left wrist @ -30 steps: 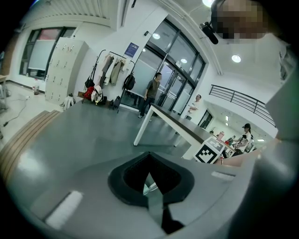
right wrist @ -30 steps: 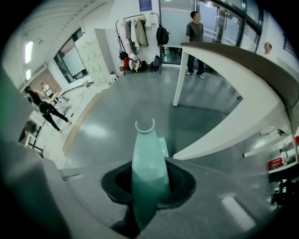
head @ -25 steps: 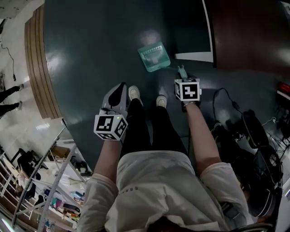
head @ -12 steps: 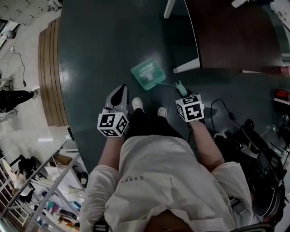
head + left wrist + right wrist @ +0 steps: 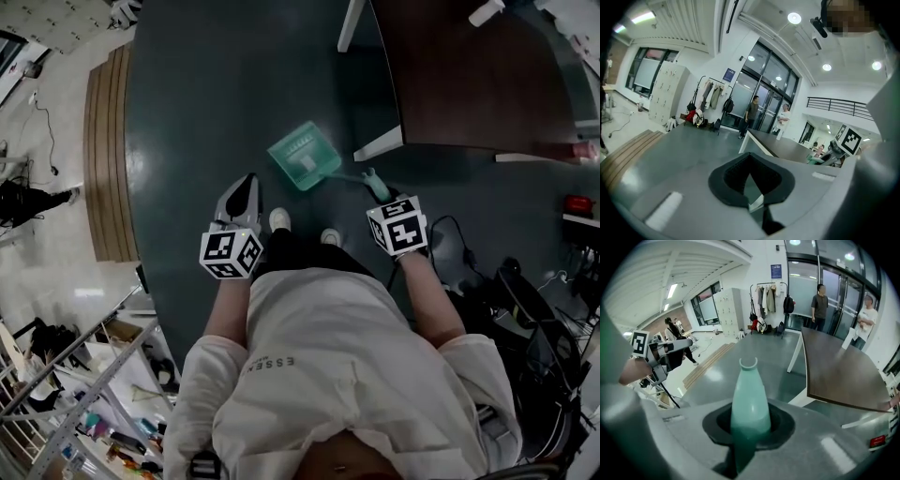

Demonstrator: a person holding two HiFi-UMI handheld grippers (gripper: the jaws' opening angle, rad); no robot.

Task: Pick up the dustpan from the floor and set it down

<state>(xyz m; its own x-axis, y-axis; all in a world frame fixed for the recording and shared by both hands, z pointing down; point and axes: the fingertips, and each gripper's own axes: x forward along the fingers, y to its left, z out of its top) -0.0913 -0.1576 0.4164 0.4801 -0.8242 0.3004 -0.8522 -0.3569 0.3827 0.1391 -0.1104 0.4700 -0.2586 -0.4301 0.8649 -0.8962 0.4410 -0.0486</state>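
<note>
The green dustpan (image 5: 303,156) hangs over the dark floor in the head view, just ahead of my shoes. Its thin stem runs right to the handle (image 5: 373,179). My right gripper (image 5: 380,192) is shut on that handle. In the right gripper view the pale green handle (image 5: 750,399) stands up between the black pads, its hooked end pointing forward; the pan itself is hidden there. My left gripper (image 5: 246,184) hovers to the left of my legs, apart from the dustpan, its jaws shut with nothing between them (image 5: 750,177).
A dark brown table (image 5: 487,84) with white legs (image 5: 379,145) stands right of the dustpan. A wooden strip (image 5: 103,150) edges the floor at left. Cables and a chair base (image 5: 525,291) lie at right, shelving (image 5: 84,412) at lower left. Two people (image 5: 820,296) stand by the glass doors.
The head view has risen and swung, bringing more of the table into sight. The dustpan stays held by the right gripper and now sits further left of the table leg. Left gripper unchanged.
</note>
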